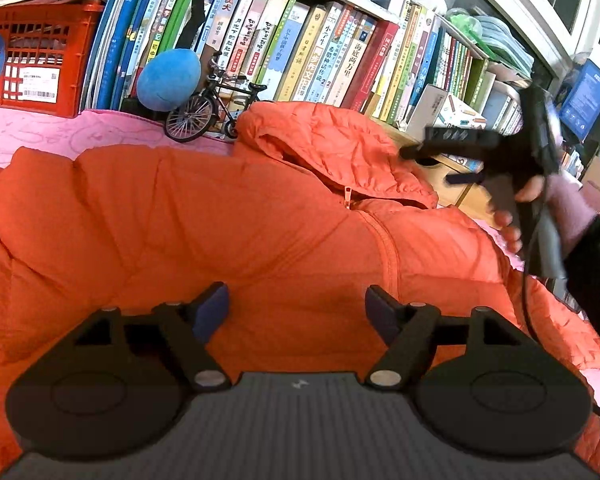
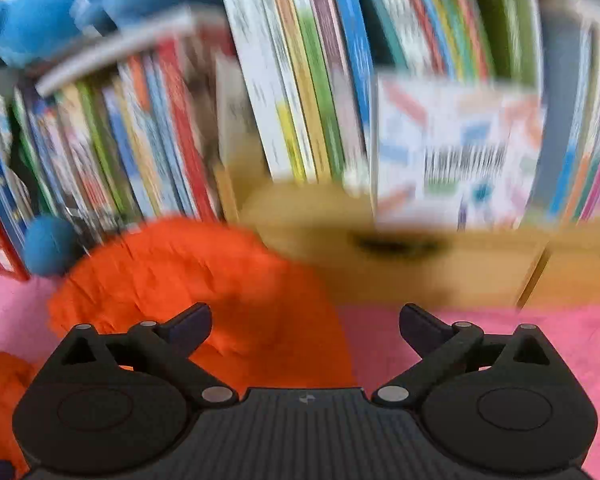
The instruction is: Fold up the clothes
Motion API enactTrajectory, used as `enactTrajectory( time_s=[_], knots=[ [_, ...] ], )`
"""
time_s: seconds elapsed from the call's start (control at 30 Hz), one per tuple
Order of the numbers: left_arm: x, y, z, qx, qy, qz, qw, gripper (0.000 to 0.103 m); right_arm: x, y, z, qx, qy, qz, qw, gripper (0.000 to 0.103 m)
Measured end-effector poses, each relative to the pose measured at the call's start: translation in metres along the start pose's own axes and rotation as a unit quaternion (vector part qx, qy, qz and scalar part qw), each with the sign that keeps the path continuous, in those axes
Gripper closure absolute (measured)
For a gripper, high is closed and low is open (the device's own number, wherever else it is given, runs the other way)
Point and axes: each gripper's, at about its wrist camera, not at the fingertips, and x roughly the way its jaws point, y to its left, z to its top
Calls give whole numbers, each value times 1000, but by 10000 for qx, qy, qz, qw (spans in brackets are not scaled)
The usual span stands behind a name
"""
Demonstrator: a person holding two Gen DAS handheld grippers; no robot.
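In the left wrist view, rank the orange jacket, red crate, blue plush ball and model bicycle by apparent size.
1. orange jacket
2. red crate, cut off by the frame
3. model bicycle and blue plush ball: too alike to rank

left gripper (image 1: 296, 312): fingers spread, empty | right gripper (image 2: 305, 330): fingers spread, empty, held by hand (image 1: 528, 196)
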Motion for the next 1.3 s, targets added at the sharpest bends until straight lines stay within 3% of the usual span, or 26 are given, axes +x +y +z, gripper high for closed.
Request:
enactTrajectory(
  time_s=[0.13, 0.17, 0.23, 0.27, 0.3, 0.37, 0.43, 0.5, 0.53, 0.6, 0.67, 0.77, 0.87, 0.93, 1.23, 1.27, 1.3],
  knots=[
    [-1, 1, 2, -21, -6, -45, 10000, 26, 33, 4, -7, 187, 441, 697, 9964, 1],
    [-1, 2, 2, -27, -10, -55, 10000, 26, 39, 8, -9, 201, 537, 876, 9945, 6],
    [-2, 3, 3, -38, -18, -70, 10000, 26, 39, 28, -13, -261, 507, 646, 9963, 73],
    [-3, 3, 3, -36, -23, -72, 10000, 26, 31, 43, -15, -653, 268, 337, 9969, 82],
    [-3, 3, 4, -32, -25, -70, 10000, 26, 13, 60, -20, -1151, -252, 85, 9930, 88],
    [-3, 3, 4, -26, -32, -70, 10000, 25, -21, 93, -32, -2125, -1284, -418, 9678, 90],
    [-3, 3, 4, -24, -36, -69, 10000, 25, -54, 117, -42, -2847, -2477, -771, 9228, 90],
    [-3, 3, 4, -28, -41, -73, 10000, 25, -79, 125, -49, -3155, -3618, -869, 8730, 89],
    [-2, 3, 4, -27, -46, -74, 10000, 25, -78, 122, -46, -3108, -3725, -809, 8707, 88],
    [-2, 3, 3, -27, -50, -78, 10000, 25, -61, 105, -33, -2756, -3355, -674, 8983, 87],
    [-2, 4, 4, -27, -54, -86, 9999, 25, -26, 93, -27, -2497, -2600, -749, 9298, 86],
    [-1, 5, 4, -55, -60, -119, 9999, 24, 22, 72, -24, -1987, -1176, -735, 9702, 67],
    [-1, 5, 4, -62, -68, -125, 9999, 24, 16, 63, -28, -1581, -940, -745, 9801, 43],
    [0, 6, 5, -58, -69, -121, 9999, 24, -8, 62, -48, -1580, -877, -660, 9813, 14],
    [2, 2, 4, 40, -46, -23, 10000, 24, -113, 55, -135, -1573, -595, -273, 9854, 10],
    [3, -1, 4, 101, -35, 29, 9999, 24, -123, 52, -145, -1573, -544, -287, 9856, 10],
    [4, -4, 3, 190, -15, 106, 9998, 24, -119, 34, -152, -1571, -368, -670, 9846, 9]
  ],
)
